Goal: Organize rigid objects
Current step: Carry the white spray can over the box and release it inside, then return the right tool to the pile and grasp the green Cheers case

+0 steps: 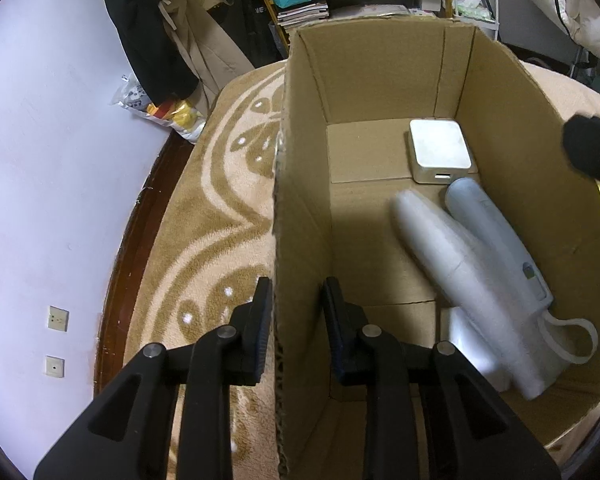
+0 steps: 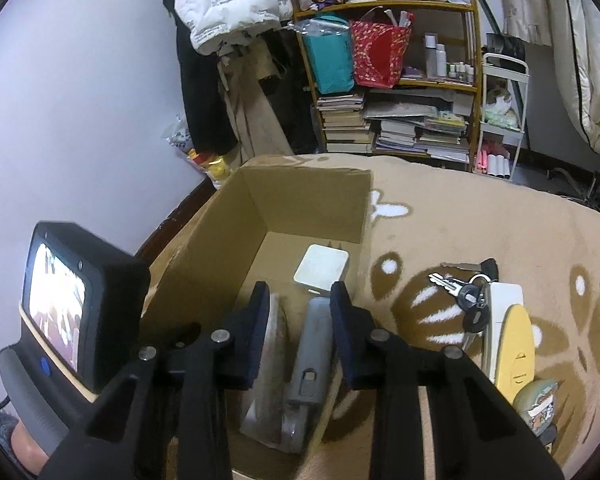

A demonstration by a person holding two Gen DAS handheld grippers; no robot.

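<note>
The right gripper (image 2: 300, 320), fingers parted and empty, hovers over the boxed hair dryer (image 2: 300, 376), while the keys (image 2: 466, 292) lie just right, nearer it than the left gripper (image 1: 296, 320), whose open fingers straddle the cardboard box (image 1: 300, 216) wall.

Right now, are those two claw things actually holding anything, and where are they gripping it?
The left gripper straddles the cardboard box side wall, fingers either side, not visibly clamped. The right gripper hangs open above the hair dryer, holding nothing.

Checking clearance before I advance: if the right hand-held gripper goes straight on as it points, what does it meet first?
Probably the grey hair dryer in the cardboard box, right between its open fingers; depth is unclear.
</note>
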